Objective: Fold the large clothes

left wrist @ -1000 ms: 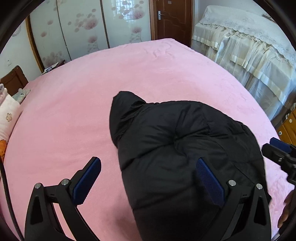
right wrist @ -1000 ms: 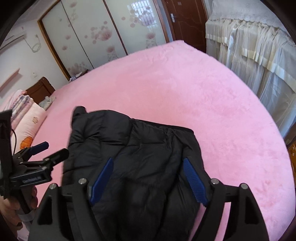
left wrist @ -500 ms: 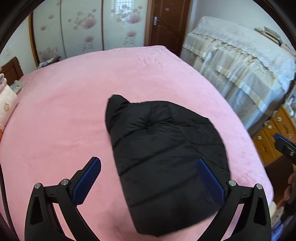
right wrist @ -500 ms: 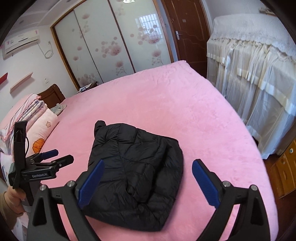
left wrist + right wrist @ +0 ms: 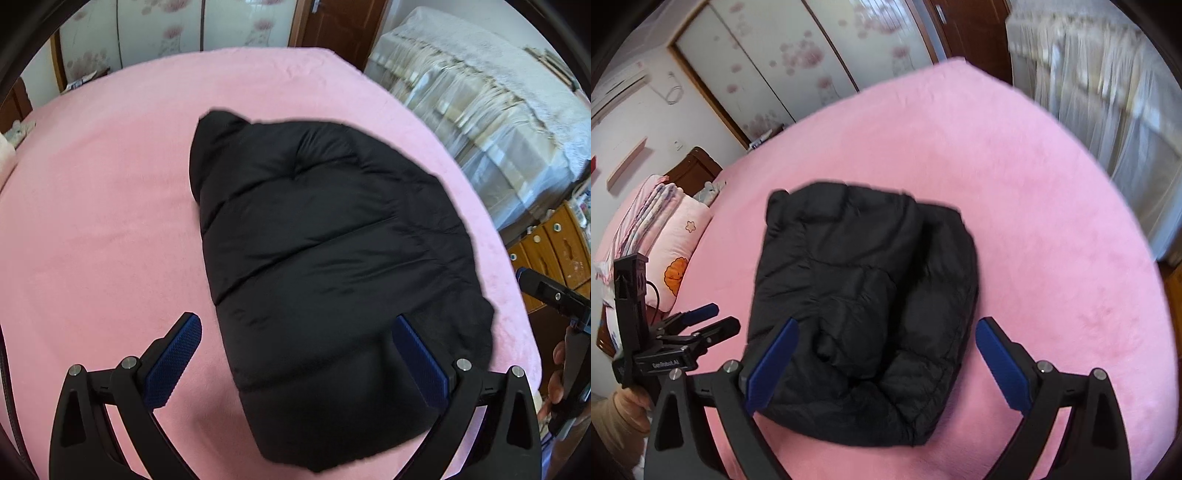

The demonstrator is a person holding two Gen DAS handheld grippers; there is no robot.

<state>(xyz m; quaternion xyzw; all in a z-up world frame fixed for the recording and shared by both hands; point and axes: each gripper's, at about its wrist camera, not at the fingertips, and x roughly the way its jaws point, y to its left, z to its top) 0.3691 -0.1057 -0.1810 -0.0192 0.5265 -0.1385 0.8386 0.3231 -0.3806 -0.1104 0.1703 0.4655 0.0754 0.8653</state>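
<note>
A black puffer jacket (image 5: pixel 332 258) lies folded into a compact bundle on the pink bed (image 5: pixel 92 221); it also shows in the right wrist view (image 5: pixel 864 306). My left gripper (image 5: pixel 295 354) is open and empty, held above the jacket's near end. It also shows from the side in the right wrist view (image 5: pixel 701 321). My right gripper (image 5: pixel 882 362) is open and empty above the jacket's near edge. Its tip shows at the right edge of the left wrist view (image 5: pixel 546 291).
The pink bed (image 5: pixel 1034 221) reaches a curtained piece of furniture (image 5: pixel 480 92) on the right. Wooden drawers (image 5: pixel 554 247) stand at the right. Pillows and folded bedding (image 5: pixel 665 229) lie at the left. A wardrobe (image 5: pixel 775 74) and a door (image 5: pixel 340 26) stand beyond.
Both grippers pulled back and up from the jacket, then came a little closer again. The jacket lies still, and both grippers stay open.
</note>
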